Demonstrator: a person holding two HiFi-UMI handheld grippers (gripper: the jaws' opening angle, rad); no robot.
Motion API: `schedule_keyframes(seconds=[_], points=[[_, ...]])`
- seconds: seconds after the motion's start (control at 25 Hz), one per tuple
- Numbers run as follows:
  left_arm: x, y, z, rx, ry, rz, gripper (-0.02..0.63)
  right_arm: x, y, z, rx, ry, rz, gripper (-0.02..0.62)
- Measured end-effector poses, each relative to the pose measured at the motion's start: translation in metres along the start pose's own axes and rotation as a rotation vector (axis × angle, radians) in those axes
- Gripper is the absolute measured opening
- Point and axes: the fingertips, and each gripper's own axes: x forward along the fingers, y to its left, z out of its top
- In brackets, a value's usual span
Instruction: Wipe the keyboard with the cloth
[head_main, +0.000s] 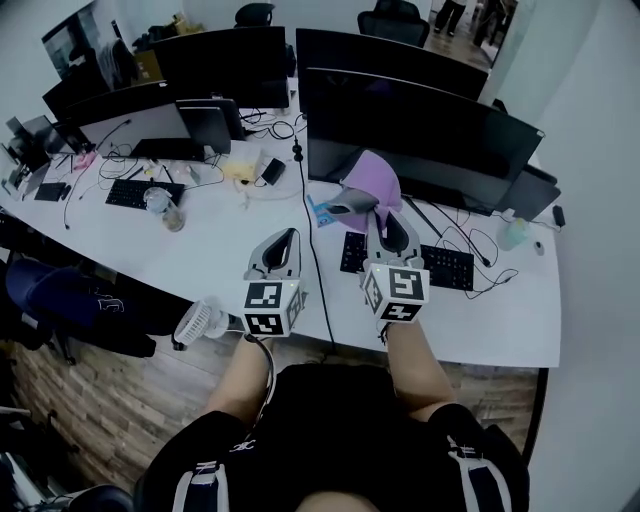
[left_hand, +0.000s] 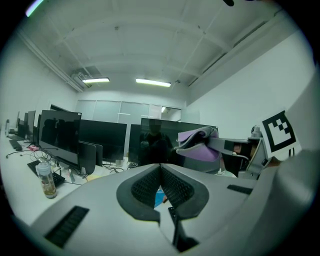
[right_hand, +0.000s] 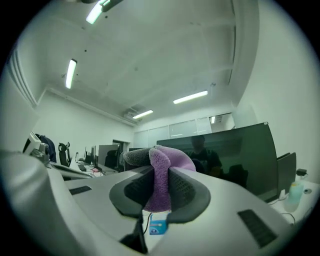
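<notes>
Right gripper (head_main: 385, 218) is clenched on the purple cloth (head_main: 372, 178): in the right gripper view its 2 jaws press a fold of cloth (right_hand: 164, 165) between their dark ribbed pads, and the rest bunches up over the tips with a grey patch on its left side. From the head view this gripper (right_hand: 160, 192) is held over the left half of the black keyboard (head_main: 447, 268). The cloth is raised in front of the lower edge of the big dark monitor (head_main: 420, 130), off the keys. The keyboard lies on the white desk (head_main: 225, 260) toward its right end, between that monitor and the desk's near edge, with thin cables trailing from its right side.

Left gripper (head_main: 288, 240) hovers above the desk's near edge, left of the keyboard and beside the right gripper. In the left gripper view its jaws (left_hand: 160, 169) meet at the tips with nothing between them. Past them the cloth (left_hand: 197, 145) shows at upper right, hanging from the other gripper.

A black cable (head_main: 316, 262) runs across the desk between the 2 grippers, from the monitors to the near edge. A small blue item (head_main: 320, 213) lies just left of the keyboard. Further toward the desk's left end stand a clear bottle (head_main: 162, 206) and a second keyboard (head_main: 140, 193), in front of more dark monitors.
</notes>
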Motion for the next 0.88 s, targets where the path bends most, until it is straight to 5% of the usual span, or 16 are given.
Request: schedule_keyframes(seconds=[0.88], points=[[-0.004, -0.016, 0.016, 0.006, -0.028, -0.048, 0.018, -0.030, -0.013, 0.018, 0.020, -0.052, -0.039, 0.086]])
